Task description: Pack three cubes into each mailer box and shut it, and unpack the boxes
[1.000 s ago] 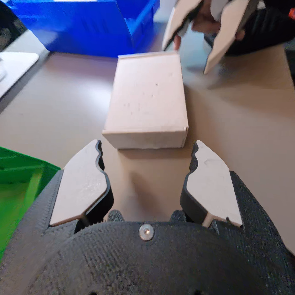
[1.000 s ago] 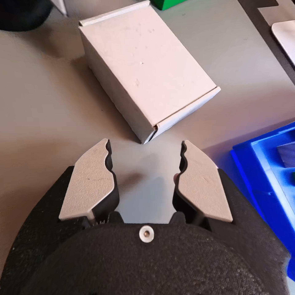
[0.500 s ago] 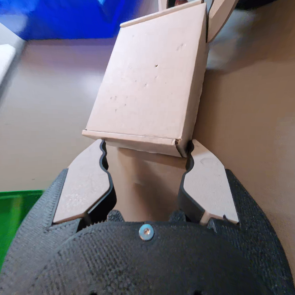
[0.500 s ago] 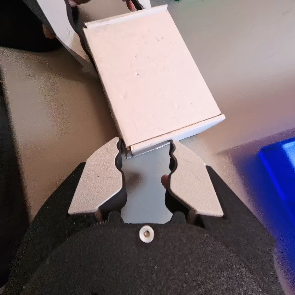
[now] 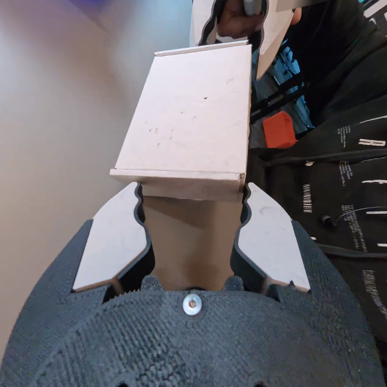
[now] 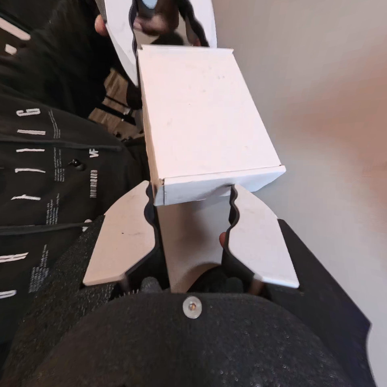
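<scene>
Two claws held one closed white box between them, lifted above the grey counter (image 5: pixel 52 146). The left claw (image 5: pixel 192 188) clamped one short end of the box (image 5: pixel 188 117); the right claw (image 6: pixel 190 189) clamped the opposite end. A person's black jacket (image 5: pixel 339 167) hung beside it.

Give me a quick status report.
Left claw and right claw clamp opposite ends of the closed mailer box, held tilted between them. Nothing in the way.
</scene>
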{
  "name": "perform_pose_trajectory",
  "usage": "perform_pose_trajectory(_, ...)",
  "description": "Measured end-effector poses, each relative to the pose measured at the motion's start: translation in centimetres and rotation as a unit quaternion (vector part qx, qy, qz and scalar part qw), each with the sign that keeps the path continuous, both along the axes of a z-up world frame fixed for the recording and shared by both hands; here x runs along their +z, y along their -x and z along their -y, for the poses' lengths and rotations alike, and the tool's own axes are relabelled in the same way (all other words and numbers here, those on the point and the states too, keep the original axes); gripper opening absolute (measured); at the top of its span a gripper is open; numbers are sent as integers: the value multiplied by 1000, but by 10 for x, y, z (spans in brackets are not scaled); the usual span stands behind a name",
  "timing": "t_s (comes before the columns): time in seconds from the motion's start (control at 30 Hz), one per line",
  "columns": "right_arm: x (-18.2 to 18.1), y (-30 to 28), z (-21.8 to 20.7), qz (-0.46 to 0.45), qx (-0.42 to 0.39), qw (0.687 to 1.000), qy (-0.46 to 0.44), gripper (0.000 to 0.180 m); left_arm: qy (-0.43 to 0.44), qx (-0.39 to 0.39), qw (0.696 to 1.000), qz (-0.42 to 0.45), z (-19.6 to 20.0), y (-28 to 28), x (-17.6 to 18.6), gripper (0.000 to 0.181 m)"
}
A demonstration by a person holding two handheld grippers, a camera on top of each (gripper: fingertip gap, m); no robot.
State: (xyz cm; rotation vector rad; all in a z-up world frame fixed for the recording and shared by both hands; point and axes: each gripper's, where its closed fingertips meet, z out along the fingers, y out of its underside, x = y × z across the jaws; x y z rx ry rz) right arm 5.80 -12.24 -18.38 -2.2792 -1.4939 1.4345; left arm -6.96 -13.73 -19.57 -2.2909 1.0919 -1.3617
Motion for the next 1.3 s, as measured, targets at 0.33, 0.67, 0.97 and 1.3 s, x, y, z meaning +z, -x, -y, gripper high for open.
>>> perform_pose_trajectory(0.33,27,-5,-32,-72,-72,988,-115,73,-205,39,977,53,-16,5,12,95)
perform_pose_trajectory(0.67,-54,-20,-28,61,80,867,-489,90,-541,-29,825,-159,-19,11,-33,102)
perform_pose_trajectory(0.97,0,7,-14,-4,14,961,-277,72,-431,-89,896,-55,4,-20,-17,90)
perform_pose_trajectory(1.3,5,-5,-11,17,-111,992,50,73,-211,-25,966,150,14,-27,9,66)
